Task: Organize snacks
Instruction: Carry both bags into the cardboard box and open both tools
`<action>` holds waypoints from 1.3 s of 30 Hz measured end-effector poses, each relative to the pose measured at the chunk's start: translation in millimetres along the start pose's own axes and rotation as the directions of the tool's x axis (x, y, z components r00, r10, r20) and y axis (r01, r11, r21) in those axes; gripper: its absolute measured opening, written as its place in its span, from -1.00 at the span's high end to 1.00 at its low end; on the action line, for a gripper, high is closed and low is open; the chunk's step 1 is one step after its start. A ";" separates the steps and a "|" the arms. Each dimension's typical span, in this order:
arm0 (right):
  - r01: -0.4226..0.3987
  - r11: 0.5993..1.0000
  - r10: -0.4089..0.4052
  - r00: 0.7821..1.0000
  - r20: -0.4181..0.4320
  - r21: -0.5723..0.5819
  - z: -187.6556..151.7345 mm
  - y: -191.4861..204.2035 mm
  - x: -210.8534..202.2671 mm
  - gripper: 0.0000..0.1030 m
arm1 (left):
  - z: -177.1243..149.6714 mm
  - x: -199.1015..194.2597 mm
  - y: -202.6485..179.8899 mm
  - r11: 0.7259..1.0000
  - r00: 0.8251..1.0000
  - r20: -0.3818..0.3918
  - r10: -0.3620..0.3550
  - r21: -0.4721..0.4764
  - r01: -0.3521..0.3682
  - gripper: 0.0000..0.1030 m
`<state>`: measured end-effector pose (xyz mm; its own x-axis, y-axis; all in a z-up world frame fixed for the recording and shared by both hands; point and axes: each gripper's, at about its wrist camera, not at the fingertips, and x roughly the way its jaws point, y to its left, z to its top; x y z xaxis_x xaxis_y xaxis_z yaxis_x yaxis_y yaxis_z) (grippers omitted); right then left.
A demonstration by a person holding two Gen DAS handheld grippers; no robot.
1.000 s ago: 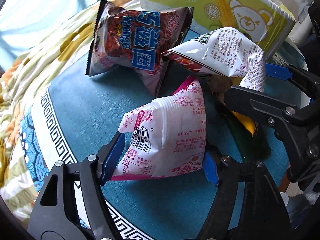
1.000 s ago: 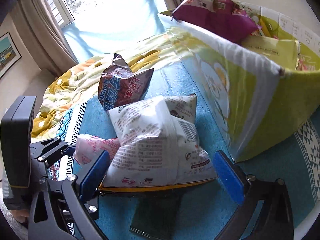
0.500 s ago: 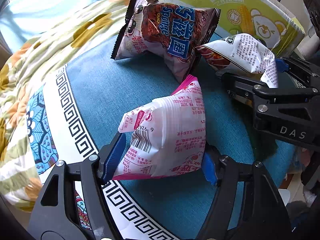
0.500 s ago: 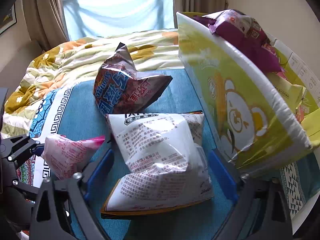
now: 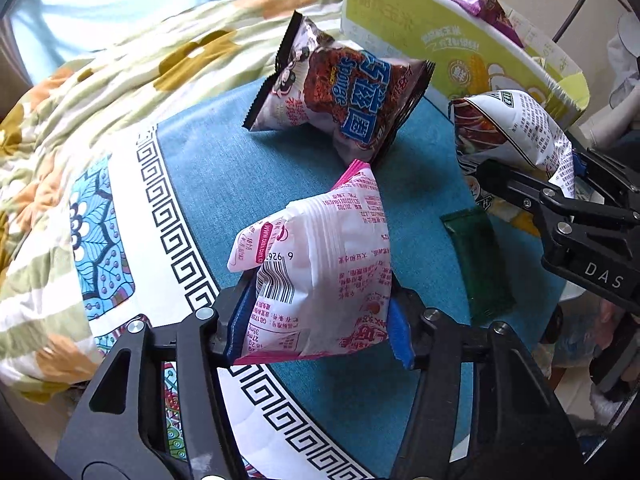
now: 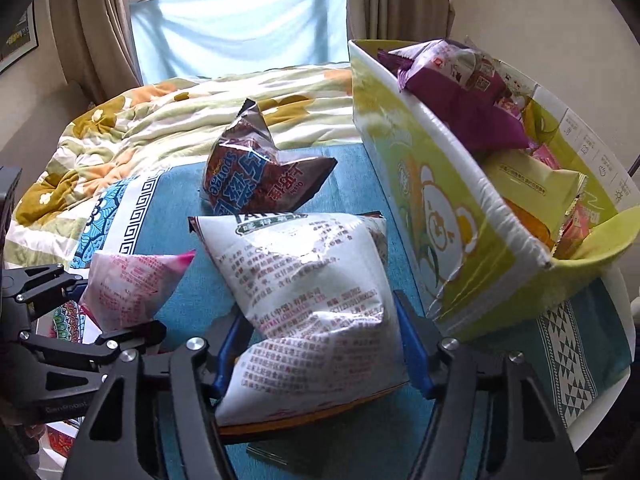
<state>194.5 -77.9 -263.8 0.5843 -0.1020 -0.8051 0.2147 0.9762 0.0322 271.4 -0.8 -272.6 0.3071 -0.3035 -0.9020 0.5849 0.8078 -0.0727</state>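
While closing on the pink-and-white snack pouch (image 5: 320, 276), left gripper (image 5: 320, 330) clenched around it, pouch lifted above the blue bench cloth (image 5: 240, 168). Right gripper (image 6: 320, 356) likewise closing, grasping white snack bag (image 6: 316, 300), beside green carton (image 6: 440, 216) of snacks. Brown Sponge bag (image 5: 344, 92) and dark green packet (image 5: 478, 264) lying on cloth.

The dark green packet (image 5: 478, 266) lies flat on the counter; its print is too dim to read, and in the right wrist view it is almost wholly hidden under the white snack bag (image 6: 316, 304). The yellow-green box (image 6: 452, 216) hides most of its packets. The curtains (image 6: 100, 28) run off the top edge.
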 end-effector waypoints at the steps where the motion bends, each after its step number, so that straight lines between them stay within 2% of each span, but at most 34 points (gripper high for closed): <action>1: -0.004 1.000 0.004 1.000 0.006 0.003 0.3 -1.4 -6.7 -0.20 | 1.7 -7.7 -0.2 1.000 1.000 0.010 0.002 -0.002 -0.002 -0.01; 5: -0.031 0.999 0.030 0.999 0.041 0.015 6.1 -4.8 -35.5 -0.20 | 11.4 -43.1 -5.6 1.000 0.998 0.056 -0.003 -0.012 0.004 -0.01; 10: -0.080 0.996 0.077 0.993 0.094 0.029 18.4 -14.0 -79.5 -0.20 | 40.6 -85.5 -27.3 1.000 0.993 0.119 -0.008 0.002 0.008 -0.01; 16: -0.139 0.986 0.125 0.982 0.145 0.092 41.3 -56.4 -124.3 -0.20 | 81.7 -114.2 -76.6 0.999 0.982 0.188 -0.017 0.030 0.011 -0.01; 19: -0.126 0.987 0.108 0.979 0.171 0.099 54.2 -87.7 -136.9 -0.20 | 105.8 -121.7 -107.5 1.000 0.976 0.219 -0.022 0.026 0.017 -0.01; 25: -0.137 0.985 0.116 0.975 0.189 0.101 84.6 -161.0 -145.6 -0.20 | 155.2 -106.5 -170.8 0.998 0.971 0.234 -0.057 -0.020 0.064 -0.01; 32: -0.156 0.986 0.146 0.974 0.172 0.050 109.3 -231.0 -131.3 -0.20 | 196.0 -53.8 -227.3 0.995 0.978 0.202 -0.047 -0.081 0.065 -0.01; 34: -0.167 0.985 0.159 0.974 0.159 0.039 114.3 -246.7 -122.7 -0.20 | 200.6 -39.1 -236.4 0.994 0.981 0.193 -0.023 -0.102 0.044 -0.18; 36: -0.181 0.983 0.175 0.974 0.141 0.031 118.9 -258.9 -112.6 -0.20 | 201.3 -27.8 -241.9 0.992 0.984 0.177 0.024 -0.128 -0.001 -0.94; 37: -0.190 0.981 0.185 0.974 0.130 0.027 120.0 -264.1 -107.7 -0.20 | 199.1 -26.8 -242.7 0.989 0.982 0.181 0.051 -0.143 -0.025 -0.99; 39: -0.210 0.978 0.206 0.972 0.111 0.020 121.1 -271.5 -98.8 -0.20 | 192.2 -30.3 -238.7 0.986 0.981 0.185 0.058 -0.163 -0.027 -0.99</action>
<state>173.2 -356.1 -121.2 0.6994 0.0810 -0.7101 0.1028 0.9718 0.2121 266.8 -281.5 -146.1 0.4737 -0.3445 -0.8105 0.4461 0.8874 -0.1165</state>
